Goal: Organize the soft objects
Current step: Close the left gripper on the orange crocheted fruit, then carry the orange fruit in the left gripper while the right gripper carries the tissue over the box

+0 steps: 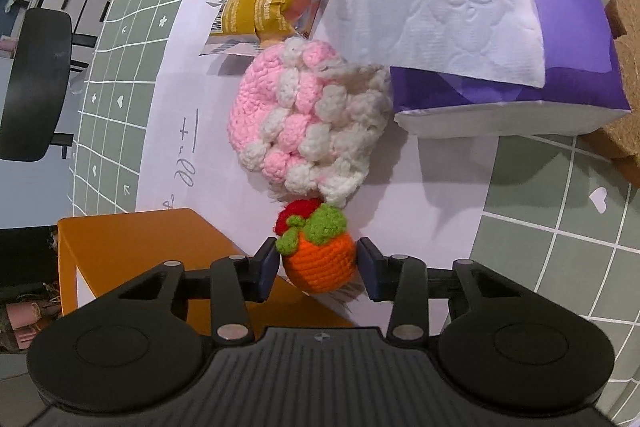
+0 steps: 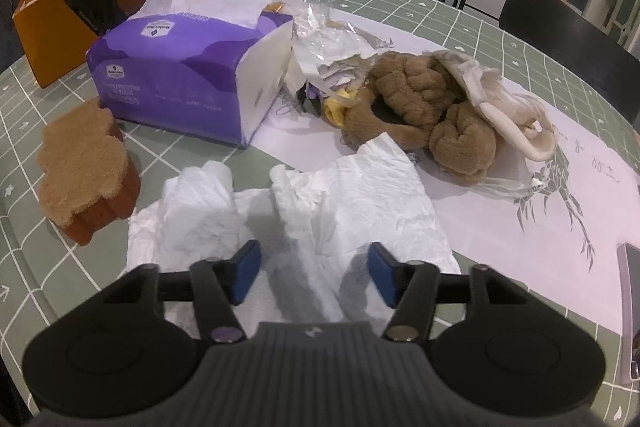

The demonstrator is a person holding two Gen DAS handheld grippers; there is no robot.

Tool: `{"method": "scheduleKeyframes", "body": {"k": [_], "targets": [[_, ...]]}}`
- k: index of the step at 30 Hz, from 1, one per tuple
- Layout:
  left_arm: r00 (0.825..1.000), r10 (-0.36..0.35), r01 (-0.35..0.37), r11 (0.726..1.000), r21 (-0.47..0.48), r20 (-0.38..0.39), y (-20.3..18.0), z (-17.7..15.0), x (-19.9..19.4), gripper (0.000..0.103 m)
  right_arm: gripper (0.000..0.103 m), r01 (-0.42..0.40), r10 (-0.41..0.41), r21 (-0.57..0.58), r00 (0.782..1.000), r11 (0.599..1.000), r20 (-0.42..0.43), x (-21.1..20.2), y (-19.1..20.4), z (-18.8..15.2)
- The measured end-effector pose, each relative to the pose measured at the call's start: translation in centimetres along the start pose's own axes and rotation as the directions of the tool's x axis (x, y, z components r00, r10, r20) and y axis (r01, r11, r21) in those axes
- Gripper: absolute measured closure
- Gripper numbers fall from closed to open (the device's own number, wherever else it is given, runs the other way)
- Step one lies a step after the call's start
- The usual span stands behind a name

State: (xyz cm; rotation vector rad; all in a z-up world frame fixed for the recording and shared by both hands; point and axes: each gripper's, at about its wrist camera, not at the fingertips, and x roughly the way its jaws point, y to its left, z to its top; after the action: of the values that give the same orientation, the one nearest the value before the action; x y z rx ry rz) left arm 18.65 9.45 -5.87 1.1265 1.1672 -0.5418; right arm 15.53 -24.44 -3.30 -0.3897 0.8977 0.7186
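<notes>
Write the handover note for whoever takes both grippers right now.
Left hand-held gripper: fingers either side of the orange crochet carrot; contact unclear. It hangs over the orange box edge.
Right hand-held gripper: open, empty, above the crumpled white tissue.
Still on the table: pink-and-white crochet piece, purple tissue pack, brown sponge, brown plush.
Nothing visibly sorted yet.

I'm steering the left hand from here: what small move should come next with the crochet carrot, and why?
Probably close the left gripper on the crochet carrot: it sits between the open pads, the left one about touching, the right just clear. The orange box is beside it.
</notes>
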Motion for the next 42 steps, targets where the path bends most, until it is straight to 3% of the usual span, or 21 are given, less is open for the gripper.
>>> {"method": "scheduleKeyframes", "body": {"k": [4, 7, 13, 15, 16, 17, 18, 25, 34, 42], "targets": [[1.0, -0.006, 0.006, 1.0, -0.019, 0.012, 0.0, -0.2, -0.3, 0.055, 0.004, -0.09, 0.089, 0.03, 0.995, 0.995, 0.038, -0.4, -0.3, 0.1], [1.0, -0.002, 0.003, 1.0, -0.03, 0.021, 0.0, -0.3, -0.5, 0.055, 0.003, -0.131, 0.129, 0.033, 0.991, 0.991, 0.045, 0.0, 0.0, 0.0], [0.999, 0.003, -0.002, 0.999, -0.04, 0.033, -0.4, -0.3, -1.1, 0.055, 0.003, -0.07, 0.07, 0.008, 0.998, 0.998, -0.005, 1.6, 1.3, -0.4], [0.999, 0.003, -0.001, 0.999, -0.041, 0.038, -0.6, -0.4, -1.4, 0.056, 0.013, -0.055, 0.056, 0.024, 0.998, 0.998, -0.015, 1.6, 1.4, -0.3], [0.999, 0.01, -0.008, 0.999, -0.041, 0.046, -0.6, -0.4, -1.5, 0.056, 0.037, -0.046, 0.046, 0.026, 0.999, 0.999, -0.008, 1.4, 1.6, -0.1], [0.998, 0.015, -0.013, 0.999, -0.045, 0.055, -0.6, -0.5, -1.7, 0.056, 0.077, -0.043, 0.043, 0.024, 0.999, 0.999, 0.006, 1.1, 1.6, 0.1], [0.998, 0.014, -0.011, 0.998, -0.055, 0.06, -0.6, -0.5, -2.0, 0.056, 0.096, -0.022, 0.022, 0.025, 1.0, 0.999, 0.01, 0.8, 1.6, 0.4], [0.995, 0.03, -0.021, 0.996, -0.092, 0.1, -1.1, -1.1, -3.2, 0.056, 0.1, 0.008, -0.008, 0.043, 1.0, 0.999, -0.001, 0.1, 1.3, 0.6], [0.988, 0.018, -0.006, 0.997, -0.08, 0.156, -4.4, -2.8, -6.3, 0.056, 0.1, -0.034, 0.031, 0.034, 0.997, 0.999, 0.075, -3.8, 2.0, 1.7], [0.978, -0.004, 0.006, 1.0, -0.008, 0.207, -9.5, -3.9, -8.3, 0.056, 0.1, -0.053, 0.054, -0.036, 0.998, 0.998, 0.013, -4.8, 4.9, 0.9]]}}
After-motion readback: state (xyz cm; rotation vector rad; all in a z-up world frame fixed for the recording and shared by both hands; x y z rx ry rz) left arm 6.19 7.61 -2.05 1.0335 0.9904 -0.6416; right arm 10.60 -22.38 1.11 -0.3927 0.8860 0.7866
